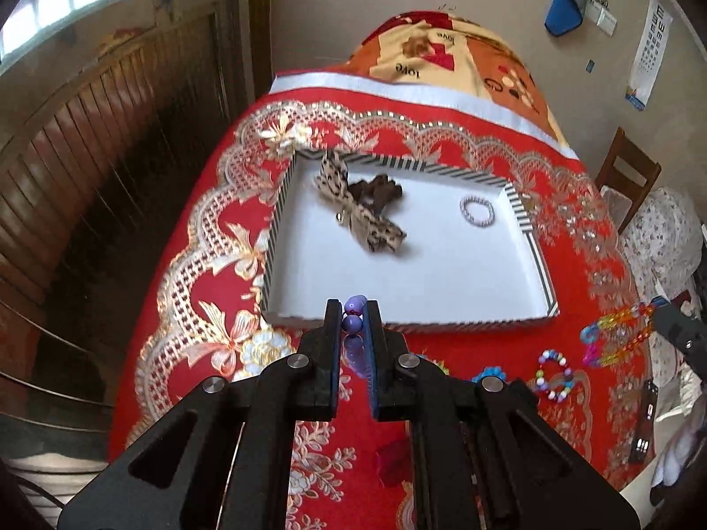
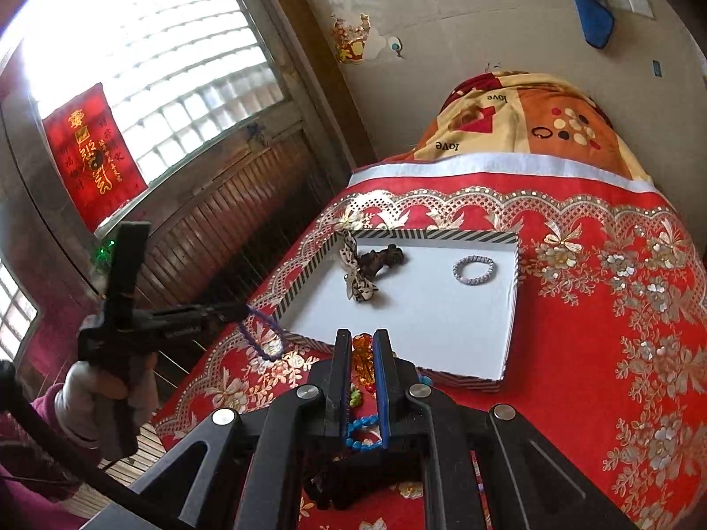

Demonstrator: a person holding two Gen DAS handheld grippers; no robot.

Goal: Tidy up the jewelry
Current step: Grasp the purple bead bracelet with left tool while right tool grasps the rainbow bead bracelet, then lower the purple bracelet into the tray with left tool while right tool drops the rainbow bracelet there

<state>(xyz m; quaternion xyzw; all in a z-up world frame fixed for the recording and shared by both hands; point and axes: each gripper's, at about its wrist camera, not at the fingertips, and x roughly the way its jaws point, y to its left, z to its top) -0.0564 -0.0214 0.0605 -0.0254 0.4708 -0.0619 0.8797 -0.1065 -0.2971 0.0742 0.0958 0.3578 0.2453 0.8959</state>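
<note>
**Both grippers clamped on beaded pieces at the near edge of the tray**

A purple bead string (image 1: 355, 316) sits pinched between the fingers of the left gripper (image 1: 353, 309), its round beads stacked one above another in the narrow gap. In the right wrist view the same string (image 2: 260, 340) hangs from that gripper in a loop above the cloth, left of the tray's near left corner. The right gripper (image 2: 362, 344) is likewise closed tight, on an orange translucent chain (image 2: 363, 355); from the left wrist view that chain (image 1: 618, 331) trails in orange, yellow, blue and pink links off to the right.

Just beyond both sets of fingers lies a shallow white tray (image 2: 508, 309) with a black-and-white striped rim. Inside it, towards the far left, a leopard-print bow (image 1: 353, 207) lies partly over a dark brown hair piece (image 1: 375, 190); a silver beaded bracelet (image 1: 476, 212) rests apart, near the far right corner.

On the red and gold embroidered tablecloth (image 1: 199, 265), near the right gripper, lie a multicoloured bead bracelet (image 1: 552, 375) and a blue bead bracelet (image 2: 362, 433). A person's hand (image 2: 106, 402) grips the left gripper's handle at far left.
</note>
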